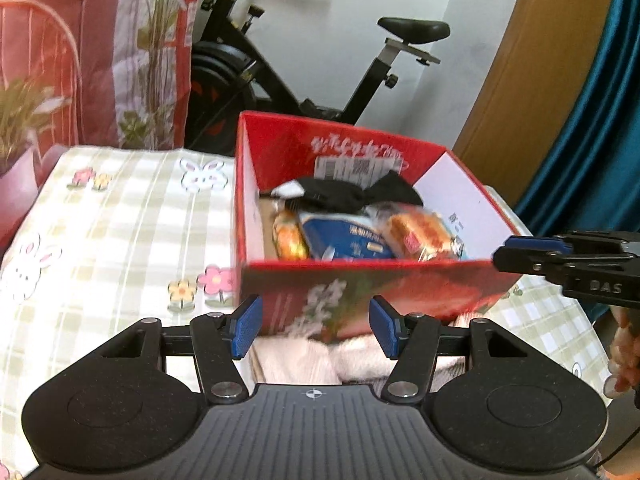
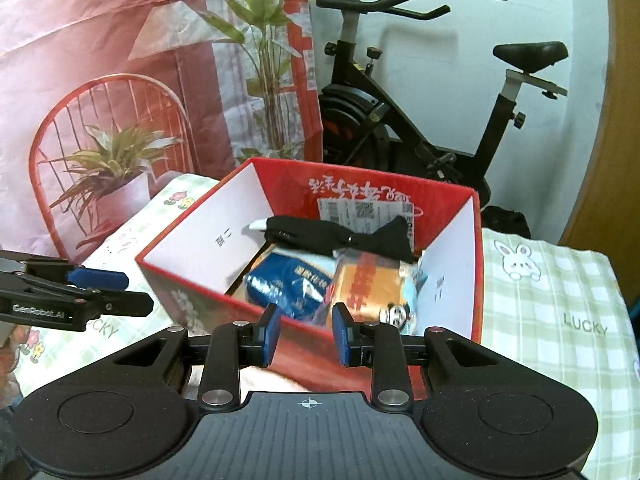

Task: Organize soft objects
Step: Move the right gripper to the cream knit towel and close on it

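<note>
In the left wrist view, the left hand-held gripper point(image 1: 315, 330) stands about half open with nothing between its blue pads, and just ahead of it sits the red box point(image 1: 376, 280) on the checked cloth point(image 1: 120, 240) that covers the tabletop. Inside the box, beyond the fingertips, lie a black sock point(image 1: 352, 194), a blue packet point(image 1: 344, 240) and orange snack packs point(image 1: 420, 236). Directly below the fingers and against the near wall of the box lies a pale pink towel point(image 1: 296, 360), the soft thing that seems still unsorted. The right hand-held gripper point(image 1: 532, 254) enters from the right, level with the box rim. In the right wrist view, that gripper point(image 2: 305, 334) is narrowly parted and empty, its pads hanging over the near rim of the box point(image 2: 188, 292), with the sock point(image 2: 320, 234) and packets farther ahead; the left one point(image 2: 108, 292) shows at the left edge. Both hands being empty, the step appears to lie between placements. The next move likely calls for dipping a gripper to the towel, closing on a fold, and lifting it clear of the wall into the box.
</note>
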Tool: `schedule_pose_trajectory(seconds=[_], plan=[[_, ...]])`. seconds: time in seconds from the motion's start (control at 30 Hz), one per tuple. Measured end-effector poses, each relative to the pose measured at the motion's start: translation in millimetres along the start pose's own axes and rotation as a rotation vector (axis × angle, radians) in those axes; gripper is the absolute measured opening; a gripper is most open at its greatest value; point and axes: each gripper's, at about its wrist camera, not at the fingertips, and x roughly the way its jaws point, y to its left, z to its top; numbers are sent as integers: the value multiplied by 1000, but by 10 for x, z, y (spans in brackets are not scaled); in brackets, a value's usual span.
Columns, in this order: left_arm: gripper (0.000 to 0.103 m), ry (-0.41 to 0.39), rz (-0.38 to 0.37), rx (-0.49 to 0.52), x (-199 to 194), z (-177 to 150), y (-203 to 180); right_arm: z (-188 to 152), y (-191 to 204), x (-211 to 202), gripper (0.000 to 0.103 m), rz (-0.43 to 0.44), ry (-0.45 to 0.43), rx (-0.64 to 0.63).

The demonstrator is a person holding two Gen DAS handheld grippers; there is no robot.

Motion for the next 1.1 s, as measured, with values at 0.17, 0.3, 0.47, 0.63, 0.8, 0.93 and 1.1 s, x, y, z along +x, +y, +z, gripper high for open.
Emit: schedule_pose_trajectory(seconds=[0.17, 0.3, 0.47, 0.63, 0.8, 0.93, 1.1], plan=[[61, 23, -8, -19, 48, -119, 71, -171, -35, -77, 26, 8, 3, 11], [61, 41, -15, -26, 89, -189, 117, -280, -82, -104, 26, 13, 11, 8], [61, 69, -19, -64, 186, -251, 204, -412, -202, -36, 26, -2, 44, 39], [61, 100, -24, -105, 317, -307, 295, -585, -344, 95, 33, -28, 82, 78], [61, 126, -37, -161, 454, -359, 396, -753, -515, 243, 39, -50, 116, 147], [61, 137, -46, -187, 569, -369, 451, -845, -638, 353, 44, -50, 141, 206], [61, 153, -80, -219, 691, -391, 487, -909, -706, 486, 45, -31, 166, 256]])
